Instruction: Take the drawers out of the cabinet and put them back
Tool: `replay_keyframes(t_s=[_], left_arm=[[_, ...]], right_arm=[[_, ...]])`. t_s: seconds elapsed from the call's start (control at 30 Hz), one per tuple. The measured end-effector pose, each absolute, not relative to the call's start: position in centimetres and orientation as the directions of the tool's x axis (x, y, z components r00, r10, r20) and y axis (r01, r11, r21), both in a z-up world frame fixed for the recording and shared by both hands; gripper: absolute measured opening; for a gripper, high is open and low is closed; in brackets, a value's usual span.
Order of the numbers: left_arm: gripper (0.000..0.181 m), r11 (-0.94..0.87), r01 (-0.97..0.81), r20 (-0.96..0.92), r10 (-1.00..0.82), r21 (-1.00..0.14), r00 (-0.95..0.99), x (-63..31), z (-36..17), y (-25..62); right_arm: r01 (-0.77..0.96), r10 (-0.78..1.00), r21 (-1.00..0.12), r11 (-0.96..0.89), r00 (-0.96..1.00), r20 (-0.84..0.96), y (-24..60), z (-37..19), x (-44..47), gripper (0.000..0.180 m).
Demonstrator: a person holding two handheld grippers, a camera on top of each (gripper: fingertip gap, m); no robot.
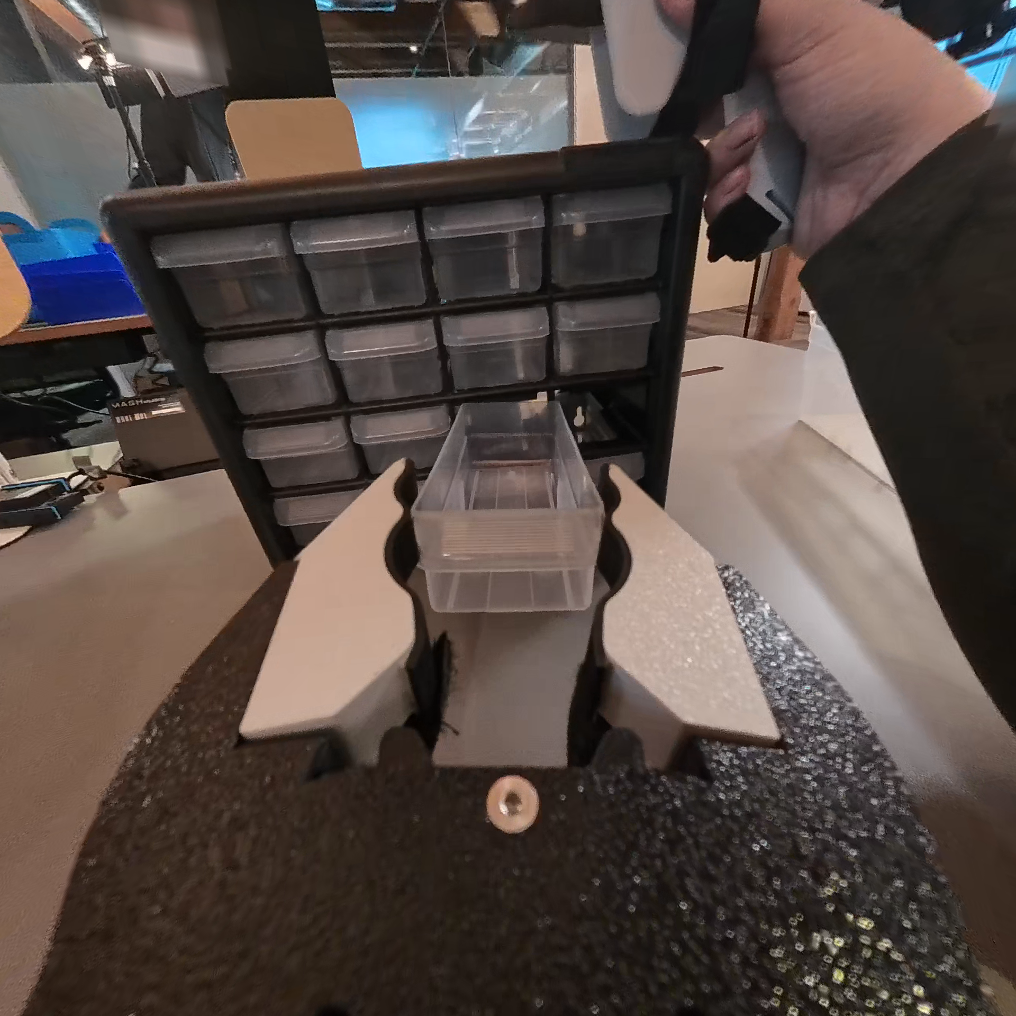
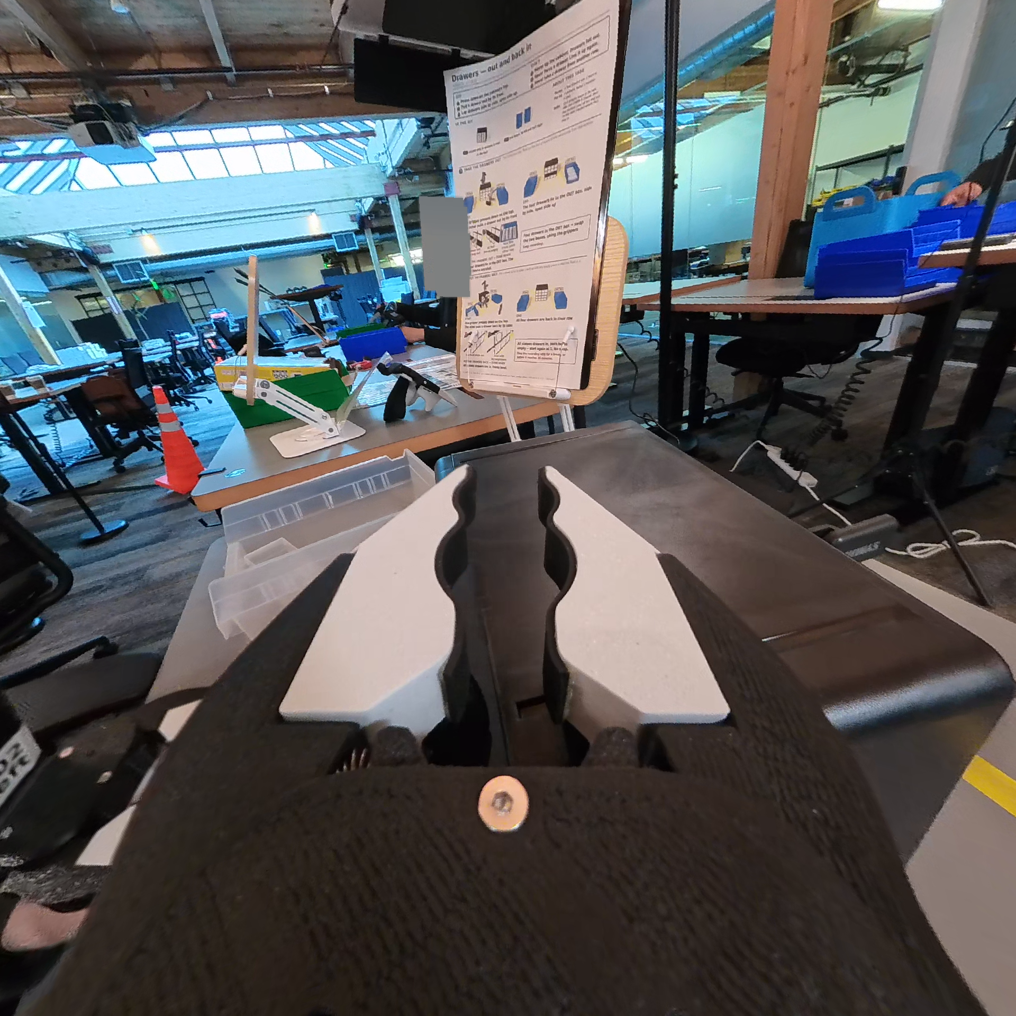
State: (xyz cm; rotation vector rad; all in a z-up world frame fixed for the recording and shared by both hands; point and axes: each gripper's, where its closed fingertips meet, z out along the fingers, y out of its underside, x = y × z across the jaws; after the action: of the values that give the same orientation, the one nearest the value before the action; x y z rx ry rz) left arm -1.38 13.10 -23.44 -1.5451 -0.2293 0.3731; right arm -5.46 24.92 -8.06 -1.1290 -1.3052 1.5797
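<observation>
Clear plastic drawer (image 1: 508,517) sits in the middle of the frame, pinched between the left gripper (image 1: 508,495) fingers, just in front of the black cabinet (image 1: 407,341). The right gripper (image 2: 506,484), jaws a little apart and holding nothing, rests over the cabinet's dark top.

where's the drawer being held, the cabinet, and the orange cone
drawer (image 1: 508,528), left wrist view, on its clear front lip
cabinet (image 1: 684,330), left wrist view, on its black right frame post
orange cone (image 2: 175,451), right wrist view, on its mid body
</observation>
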Motion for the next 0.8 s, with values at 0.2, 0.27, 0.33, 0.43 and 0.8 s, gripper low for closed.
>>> replay_keyframes(t_s=[0.2, 0.27, 0.33, 0.43, 0.8], left_arm=[[0.064, 0.060, -0.035, -0.008, 0.409, -0.998, 0.913, -1.58, -23.71, 13.38], [0.064, 0.070, -0.016, 0.015, 0.417, -0.997, 0.909, -1.66, -23.75, 13.33], [0.064, 0.082, 0.004, 0.038, 0.422, -0.997, 0.906, -1.88, -23.70, 13.21], [0.064, 0.087, -0.004, 0.032, 0.418, -0.996, 0.908, -2.03, -23.68, 13.22], [0.064, 0.097, -0.026, 0.019, 0.428, -0.995, 0.904, -2.05, -23.68, 14.09]], right_arm=[[-0.033, 0.937, -0.984, -0.177, -0.311, -0.158, 24.88, -8.00, -5.41, 0.021], [-0.034, 0.937, -0.984, -0.177, -0.311, -0.158, 24.88, -7.99, -5.40, 0.021], [-0.034, 0.938, -0.984, -0.177, -0.309, -0.158, 24.89, -7.98, -5.40, 0.021], [-0.034, 0.939, -0.984, -0.176, -0.306, -0.157, 24.91, -7.99, -5.42, 0.021], [-0.032, 0.943, -0.985, -0.169, -0.297, -0.153, 24.88, -8.04, -5.51, 0.021]])
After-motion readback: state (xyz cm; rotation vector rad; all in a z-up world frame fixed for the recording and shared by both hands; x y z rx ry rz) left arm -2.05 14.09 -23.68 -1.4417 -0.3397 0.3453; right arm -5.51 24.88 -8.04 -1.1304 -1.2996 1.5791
